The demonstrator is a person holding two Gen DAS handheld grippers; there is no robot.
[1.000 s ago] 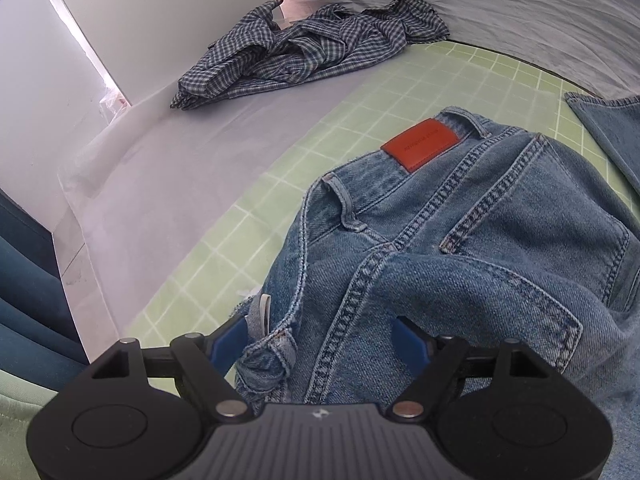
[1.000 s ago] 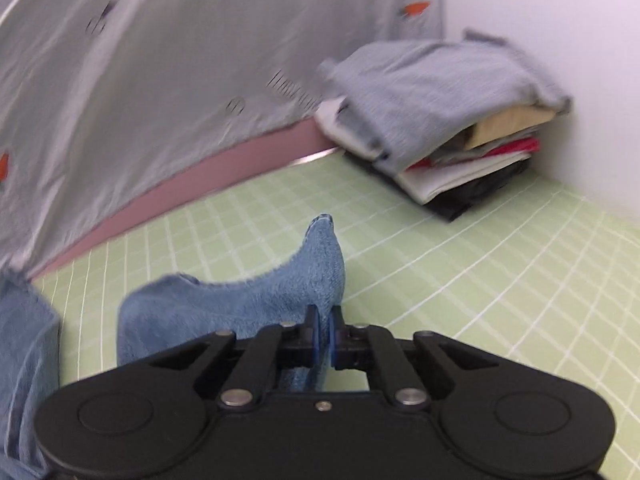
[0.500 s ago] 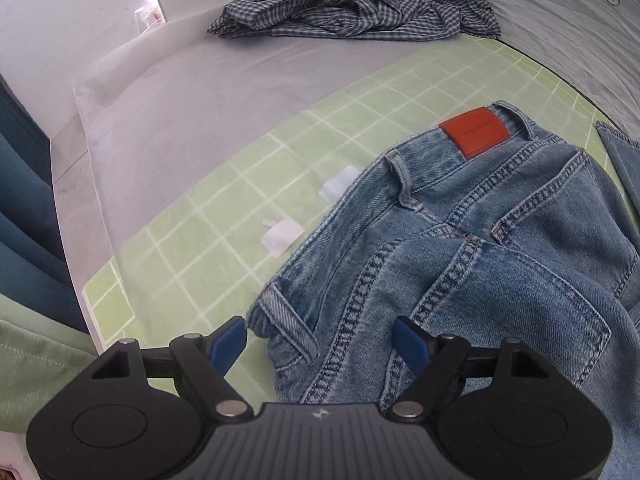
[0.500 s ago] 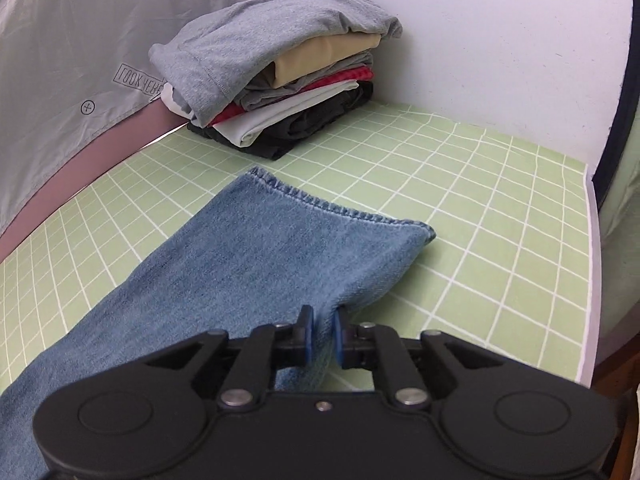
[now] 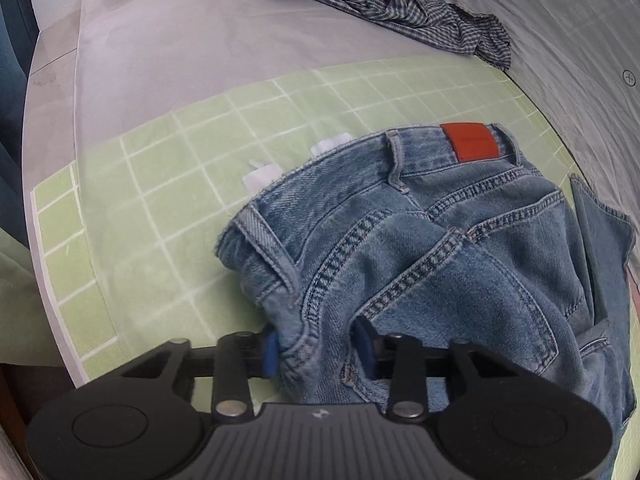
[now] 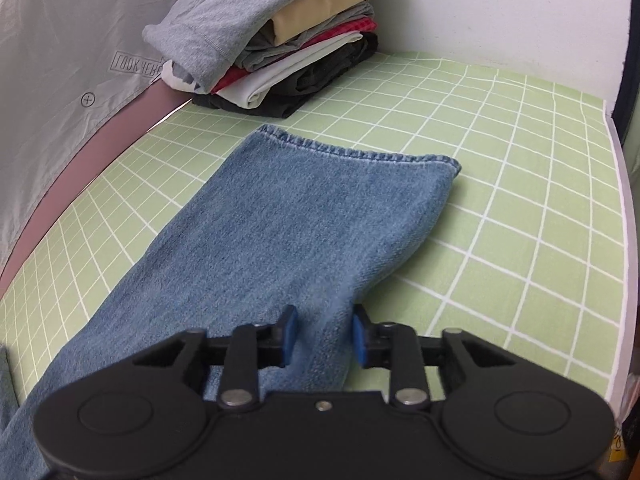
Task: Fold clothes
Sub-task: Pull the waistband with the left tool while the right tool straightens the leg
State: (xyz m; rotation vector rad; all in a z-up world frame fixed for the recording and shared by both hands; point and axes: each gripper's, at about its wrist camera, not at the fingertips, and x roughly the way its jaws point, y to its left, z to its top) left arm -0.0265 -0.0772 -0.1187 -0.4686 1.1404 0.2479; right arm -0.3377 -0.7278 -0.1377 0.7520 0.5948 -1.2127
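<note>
One pair of jeans [image 5: 460, 248] stretched lengthwise across green gridded bench [image 6: 520, 168]: waistband end under left tongs [image 5: 316, 350], leg hem [image 6: 360, 152] ahead of right tongs [image 6: 322, 334]. Long axis running between both tongs. Left tongs half-open, straddling bunched denim at waist corner, not pinching. Right tongs half-open over leg edge, grip not closed. Beyond hem, folded stack [image 6: 280, 40] by white wall. Crumpled checked shirt [image 5: 392, 4] on grey sheet, well apart from waistband. Red patch [image 5: 470, 142] facing up.
</note>
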